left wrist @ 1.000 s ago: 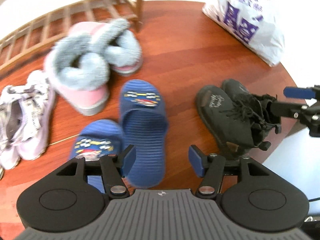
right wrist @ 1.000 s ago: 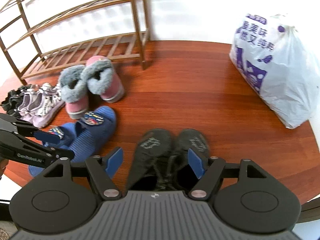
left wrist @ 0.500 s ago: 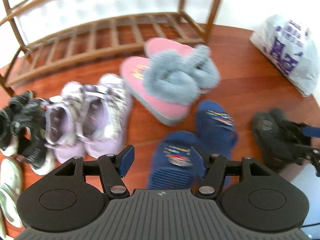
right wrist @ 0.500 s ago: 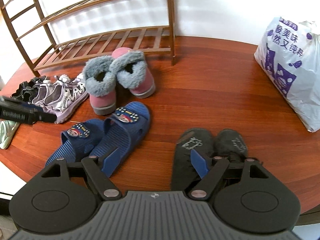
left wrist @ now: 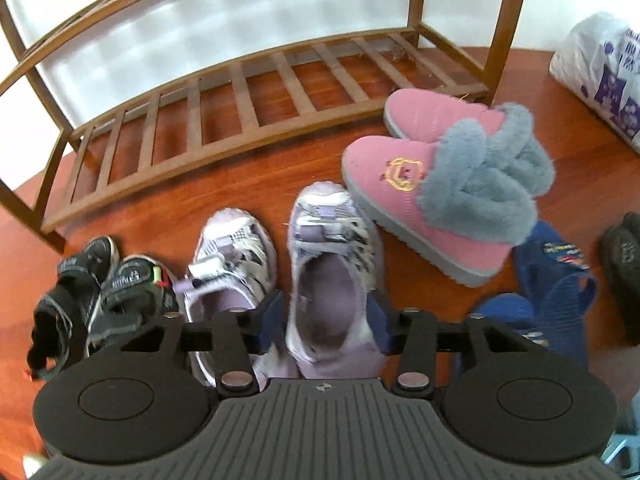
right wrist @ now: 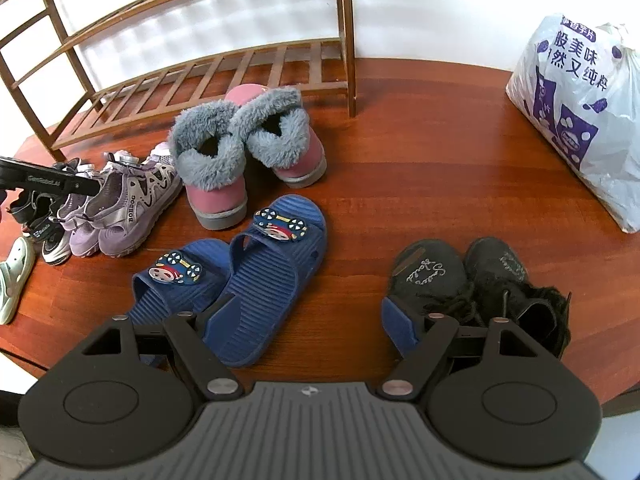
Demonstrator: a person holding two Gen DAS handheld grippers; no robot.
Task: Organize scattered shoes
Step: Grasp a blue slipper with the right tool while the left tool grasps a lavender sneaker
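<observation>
Down on the far left of the wooden floor [right wrist: 420,152], a pale clog [right wrist: 14,276] sits at the edge, and next to it a pair of black sandals [left wrist: 92,292] lies toes toward the shoe rack [left wrist: 256,92]. Next along, the lilac sneakers: the left sneaker [left wrist: 228,264] stands free, while the right sneaker [left wrist: 332,276] has the left gripper [left wrist: 326,320] straddling its heel, jaws closing in, blue pads right at the sides of the shoe; whether they press yet I cannot tell. Just beside that sneaker's toe, the pink furry boots [left wrist: 444,184] lean against each other, in front of the rack's right post. Moving on, the blue slippers [right wrist: 248,276] lie side by side in the middle of the floor. Over them hangs the right gripper [right wrist: 308,316], jaws spread wide, gripping nothing, one pad over a slipper's heel, the other next to the black shoes [right wrist: 476,288]. Far right, a white plastic bag [right wrist: 580,112] rests near the wall.
</observation>
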